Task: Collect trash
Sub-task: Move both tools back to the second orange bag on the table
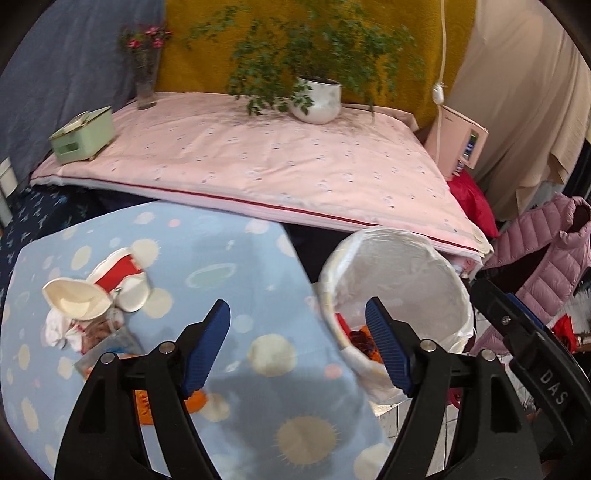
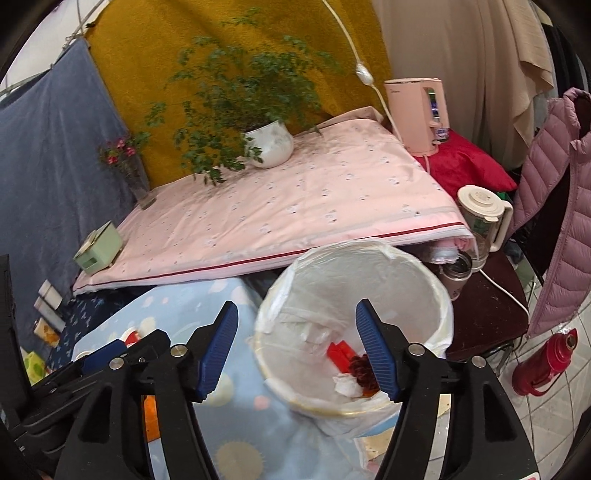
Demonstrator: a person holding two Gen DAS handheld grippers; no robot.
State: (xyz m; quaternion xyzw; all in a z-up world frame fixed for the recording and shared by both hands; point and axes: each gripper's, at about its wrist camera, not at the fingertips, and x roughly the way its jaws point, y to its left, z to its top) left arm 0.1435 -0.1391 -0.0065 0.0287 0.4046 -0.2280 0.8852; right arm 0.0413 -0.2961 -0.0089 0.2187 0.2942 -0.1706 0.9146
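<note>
Both claws are held wide and empty: the left gripper (image 1: 297, 343) over the blue cloth (image 1: 236, 258), the right gripper (image 2: 297, 345) above the lined bin (image 2: 439, 295). Remaining trash, a paper cup (image 1: 75, 297) and wrappers (image 1: 107, 332), lies at nine o'clock from the left gripper. The cup should be pinched by its rim, squarely. Only the right view reveals the bin's contents: red scraps (image 2: 341, 352) and what may be tissue (image 2: 347, 386)

Pale blue cloth (image 1: 229, 266) with cream spots — pink sheet (image 1: 277, 158), mustard backdrop (image 1: 369, 22), blue-padded tongs (image 1: 298, 347).
</note>
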